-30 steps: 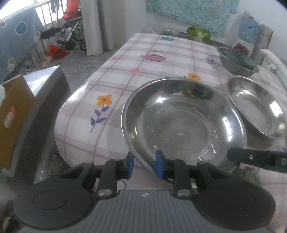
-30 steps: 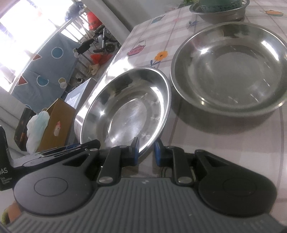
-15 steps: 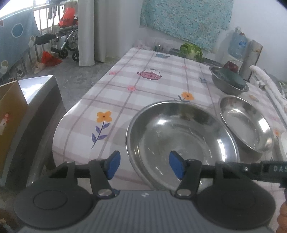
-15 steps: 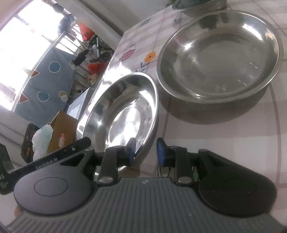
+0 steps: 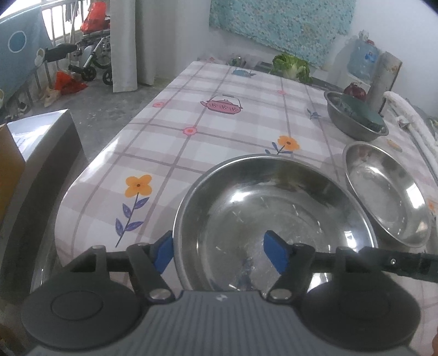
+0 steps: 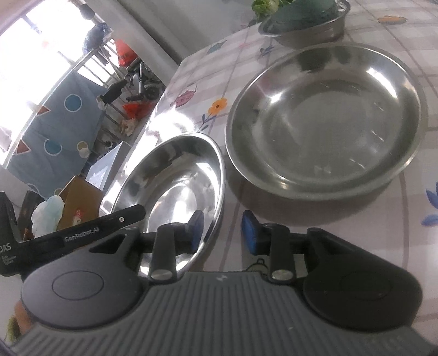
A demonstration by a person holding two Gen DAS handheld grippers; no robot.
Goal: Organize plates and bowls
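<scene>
A large steel basin lies on the checked tablecloth near the table's front corner. My left gripper stands open and its jaws are still opening; the basin's near rim lies between the blue pads, which do not touch it. My right gripper is opening too. It straddles the same basin's rim, one pad inside and one outside, with a gap on each side. A second steel plate sits just beyond. Behind it, a steel bowl holds something dark green.
The table's rounded corner drops off to the left, where a grey box and a cardboard box stand on the floor. A cabbage and a water bottle are at the far end. A white cloth roll runs along the right side.
Both grippers were shut on the basin's near rim. The left let go, spread wide and drew back; the right's jaws widened off the rim. The basin has settled on the table.
</scene>
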